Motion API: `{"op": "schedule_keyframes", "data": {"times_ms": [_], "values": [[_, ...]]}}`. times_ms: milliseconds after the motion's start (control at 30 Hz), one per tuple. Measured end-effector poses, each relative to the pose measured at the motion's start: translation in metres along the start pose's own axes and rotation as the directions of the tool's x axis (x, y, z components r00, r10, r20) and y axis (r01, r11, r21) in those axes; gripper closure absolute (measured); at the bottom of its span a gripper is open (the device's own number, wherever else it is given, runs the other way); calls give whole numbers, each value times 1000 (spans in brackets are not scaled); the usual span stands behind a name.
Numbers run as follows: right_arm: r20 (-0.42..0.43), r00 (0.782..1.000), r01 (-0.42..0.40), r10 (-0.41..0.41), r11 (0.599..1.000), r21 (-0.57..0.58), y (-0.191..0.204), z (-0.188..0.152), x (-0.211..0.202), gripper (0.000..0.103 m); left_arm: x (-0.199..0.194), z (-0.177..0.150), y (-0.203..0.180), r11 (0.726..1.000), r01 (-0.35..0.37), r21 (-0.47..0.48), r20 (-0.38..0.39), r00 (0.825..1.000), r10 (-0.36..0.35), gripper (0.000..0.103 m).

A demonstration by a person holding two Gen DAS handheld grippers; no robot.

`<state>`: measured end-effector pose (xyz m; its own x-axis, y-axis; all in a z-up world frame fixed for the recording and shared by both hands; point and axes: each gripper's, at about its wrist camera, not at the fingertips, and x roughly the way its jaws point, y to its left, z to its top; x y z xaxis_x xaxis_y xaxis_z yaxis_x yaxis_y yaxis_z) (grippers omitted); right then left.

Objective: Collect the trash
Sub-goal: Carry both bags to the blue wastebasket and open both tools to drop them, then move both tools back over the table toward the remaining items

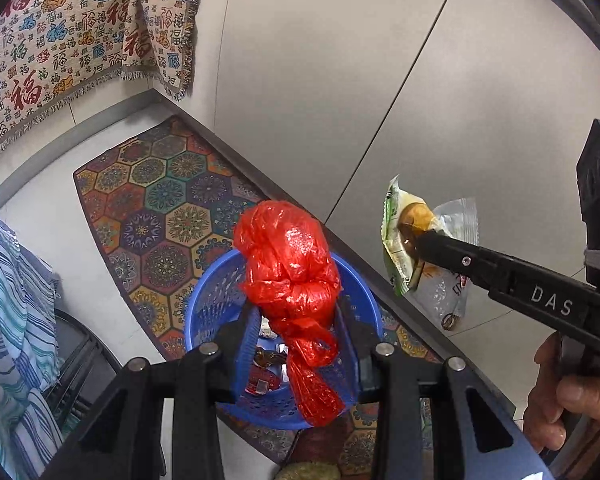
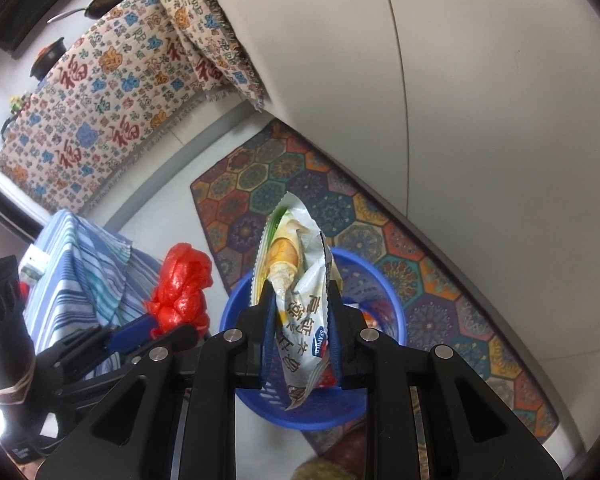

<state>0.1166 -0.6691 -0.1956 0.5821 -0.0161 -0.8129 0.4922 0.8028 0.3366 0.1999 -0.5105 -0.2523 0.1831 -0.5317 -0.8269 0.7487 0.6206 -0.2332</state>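
My left gripper [image 1: 296,312] is shut on a knotted red plastic bag [image 1: 288,264], which hangs over the blue mesh basket [image 1: 204,300] on the floor. Some wrappers lie in the basket's bottom. My right gripper [image 2: 298,300] is shut on a white and green snack wrapper [image 2: 296,280] printed with a bread picture, held above the same blue basket [image 2: 384,300]. In the left wrist view the right gripper [image 1: 412,254] comes in from the right with the wrapper [image 1: 408,240], beside the basket's rim. The red bag [image 2: 184,284] shows left of the basket in the right wrist view.
A patterned hexagon rug [image 1: 160,208] lies under the basket, along a white cabinet front [image 1: 380,80]. A cloth with red characters [image 1: 60,40] hangs at the back left. A blue striped cloth [image 2: 84,272] covers something at the left. A person's hand [image 1: 560,400] grips the right tool.
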Motion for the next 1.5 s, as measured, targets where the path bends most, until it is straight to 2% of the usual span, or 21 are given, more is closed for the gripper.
{"op": "schedule_keyframes", "data": {"times_ms": [100, 133, 200, 300, 400, 433, 533, 667, 800, 933, 967, 1100, 1200, 1267, 1367, 1433, 1500], "values": [[-3, 1000, -12, 12, 1000, 14, -1, 0, 3, 72, 4, 1, -2, 1000, -7, 16, -10, 1000, 7, 62], [0, 1000, -21, 21, 1000, 20, -3, 0, 4, 62, 7, 2, -3, 1000, -10, 19, -17, 1000, 11, 58], [6, 1000, -31, 30, 999, 37, -6, 0, 4, 55, 10, 1, -2, 999, -23, 23, -29, 999, 24, 51], [16, 999, -31, 31, 998, 46, -7, 0, 1, 55, 13, 2, 2, 999, -45, 12, -32, 998, 45, 45], [34, 999, -29, 27, 998, 49, -7, 1, -5, 55, 7, 1, 4, 998, -66, 8, -14, 998, 66, 44], [41, 999, -30, 28, 998, 48, -7, 0, -7, 51, 4, 1, 4, 997, -76, 11, -7, 997, 76, 44], [67, 997, -28, 25, 999, 47, -4, -1, -13, 39, -9, -1, 3, 994, -110, 23, 21, 994, 110, 44], [102, 995, -3, 1, 1000, 23, 1, -3, -24, 38, -36, -4, 3, 989, -150, 19, 57, 987, 148, 44], [167, 985, 62, -52, 996, -58, 23, -7, -41, 31, -79, -13, 10, 979, -205, 7, 96, 974, 204, 43], [241, 970, 88, -40, 977, -192, 67, -19, -57, 15, -141, -37, 36, 970, -242, -36, 137, 960, 244, 43], [252, 967, 85, -26, 970, -227, 80, -24, -59, 13, -157, -45, 45, 967, -251, -42, 145, 956, 255, 43], [258, 963, 24, 78, 929, -369, 145, -45, -65, 11, -213, -85, 93, 943, -317, -101, 149, 933, 329, 40], [244, 957, -27, 155, 889, -457, 201, -71, -69, 3, -246, -114, 137, 915, -370, -160, 139, 910, 392, 40], [211, 957, -66, 198, 861, -505, 239, -90, -67, 3, -263, -133, 169, 888, -411, -204, 130, 888, 441, 40], [104, 957, -165, 270, 806, -569, 299, -119, -55, 3, -284, -158, 217, 852, -439, -285, 106, 869, 483, 40], [26, 966, -193, 257, 788, -584, 335, -135, -40, 3, -294, -173, 248, 824, -467, -321, 84, 853, 516, 40], [-35, 967, -224, 252, 777, -589, 364, -149, -23, 3, -303, -188, 277, 807, -480, -343, 59, 847, 529, 40]]}}
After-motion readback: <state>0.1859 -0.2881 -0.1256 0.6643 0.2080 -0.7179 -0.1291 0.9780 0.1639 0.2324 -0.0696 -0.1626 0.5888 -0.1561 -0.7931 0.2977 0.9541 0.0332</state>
